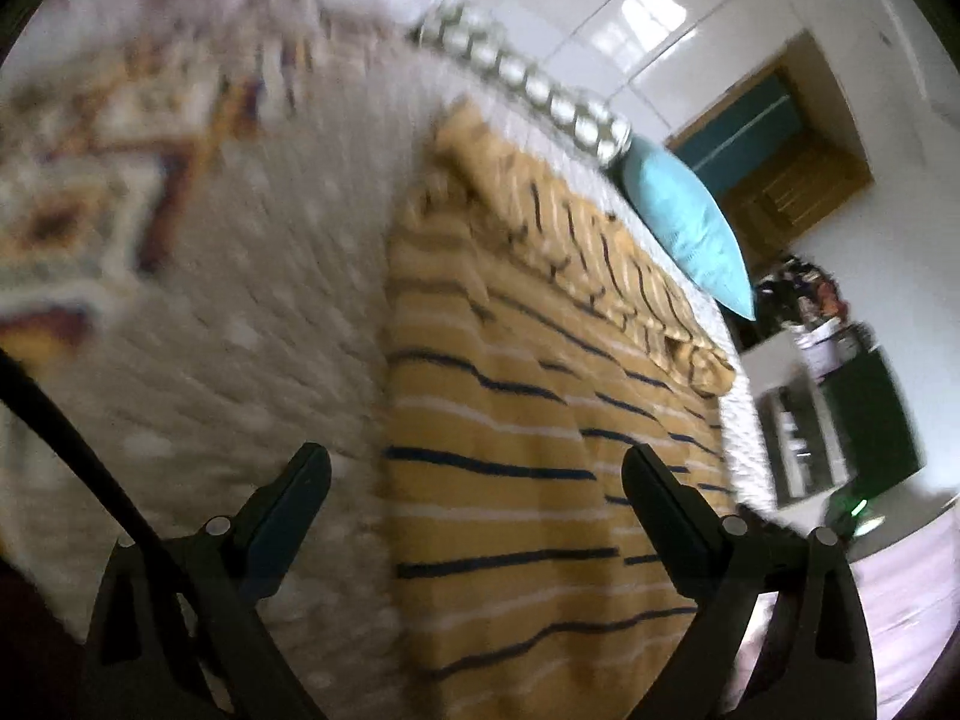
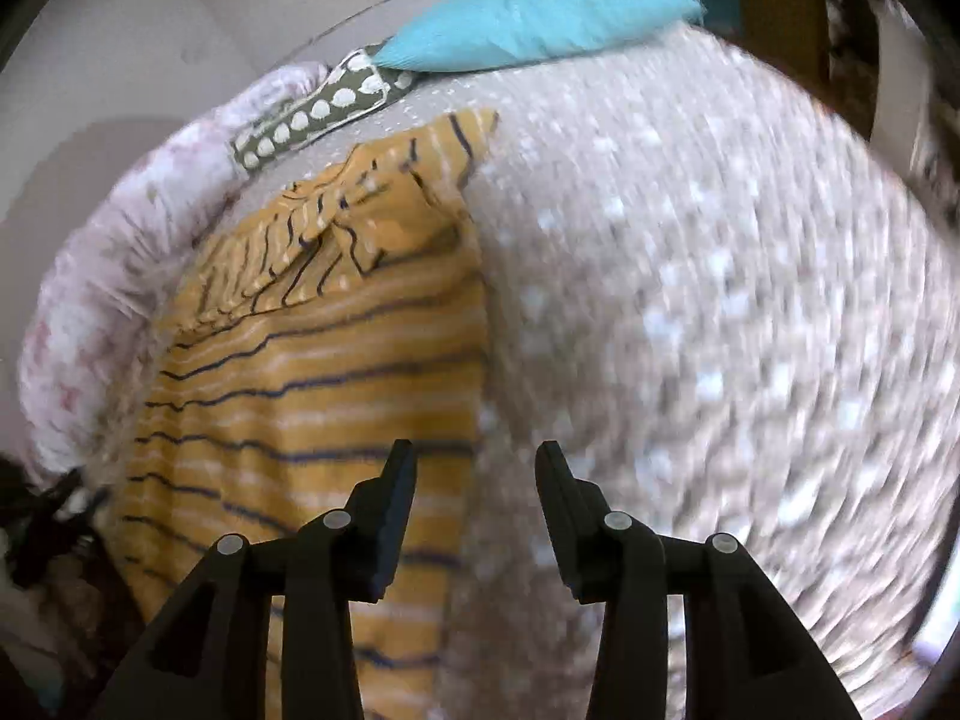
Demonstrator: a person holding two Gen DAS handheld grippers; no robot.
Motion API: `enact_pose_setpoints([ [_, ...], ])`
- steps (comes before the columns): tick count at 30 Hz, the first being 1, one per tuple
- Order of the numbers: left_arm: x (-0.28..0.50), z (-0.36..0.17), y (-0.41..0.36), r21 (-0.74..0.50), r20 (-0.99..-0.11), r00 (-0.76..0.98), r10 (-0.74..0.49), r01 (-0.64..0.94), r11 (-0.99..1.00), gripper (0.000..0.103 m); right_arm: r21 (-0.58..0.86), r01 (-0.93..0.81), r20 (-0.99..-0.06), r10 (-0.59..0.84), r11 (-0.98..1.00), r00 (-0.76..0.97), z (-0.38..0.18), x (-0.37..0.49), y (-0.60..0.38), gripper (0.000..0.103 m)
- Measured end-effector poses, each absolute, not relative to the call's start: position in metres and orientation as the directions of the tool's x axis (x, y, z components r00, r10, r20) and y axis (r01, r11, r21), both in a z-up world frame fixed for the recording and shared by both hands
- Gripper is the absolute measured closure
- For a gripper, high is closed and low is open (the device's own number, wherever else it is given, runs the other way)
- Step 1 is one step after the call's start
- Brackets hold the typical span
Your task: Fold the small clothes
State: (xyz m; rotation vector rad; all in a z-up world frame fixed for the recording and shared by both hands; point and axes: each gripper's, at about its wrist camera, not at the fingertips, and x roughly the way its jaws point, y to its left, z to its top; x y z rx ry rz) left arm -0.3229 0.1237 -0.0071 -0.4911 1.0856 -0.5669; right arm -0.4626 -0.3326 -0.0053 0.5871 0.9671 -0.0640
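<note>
White walls and a wooden-framed opening are seen behind a bed point(image 1: 252, 324) covered by a pale, white-dotted bedspread, on which the work is laid out. Across that cover a mustard garment point(image 1: 516, 432) with thin dark and white stripes is spread flat, its gathered, frilled end turned toward the turquoise pillow point(image 1: 684, 222) and the spotted bolster point(image 2: 312, 111) at the bed's far edge. Being stretched out lengthwise, the garment is judged to be arranged so that clean edges are offered for a fold; whether one long side has already been turned over cannot be told, as both views are smeared by motion.

The left tongs point(image 1: 477, 468) are held wide apart above the near part of the cloth, one tip over the bedspread and the other over the stripes, nothing being gripped. The right tongs point(image 2: 475, 459) are likewise parted and empty, and are set astride the garment's straight long edge, with one tip over fabric and the other over the cover. Such a placement is judged to suit a pinch on that edge, so the side may be lifted and carried across. Contact with the cloth cannot be confirmed in either view. A patterned cushion point(image 1: 90, 204) is seen blurred at the far left.
</note>
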Motion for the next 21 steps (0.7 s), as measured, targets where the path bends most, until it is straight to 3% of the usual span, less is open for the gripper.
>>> enact_pose_setpoints([
  [3, -0.321, -0.012, 0.113, -0.628, -0.687, 0.335, -0.645, 0.173, 0.759, 0.022, 0.568, 0.283, -0.725, 0.306, 0.773, 0.617, -0.020, -0.472, -0.329, 0.058],
  [5, -0.325, -0.016, 0.107, -0.683, -0.661, 0.276, -0.698, 0.165, 0.712, 0.053, 0.628, 0.260, -0.686, 0.365, 0.733, 0.629, -0.027, -0.471, -0.321, 0.058],
  [7, -0.335, -0.022, 0.101, -0.690, -0.665, 0.249, -0.704, 0.156, 0.707, 0.063, 0.677, 0.229, -0.647, 0.418, 0.699, 0.638, -0.031, -0.471, -0.312, 0.058],
  [14, -0.378, -0.022, 0.099, -0.684, -0.659, 0.265, -0.704, 0.179, 0.707, 0.064, 0.795, 0.161, -0.536, 0.553, 0.585, 0.637, -0.041, -0.487, -0.288, 0.058],
  [21, -0.406, -0.021, 0.080, -0.599, -0.702, 0.294, -0.648, 0.246, 0.762, 0.057, 0.788, 0.141, -0.548, 0.579, 0.599, 0.604, -0.042, -0.511, -0.262, 0.058],
])
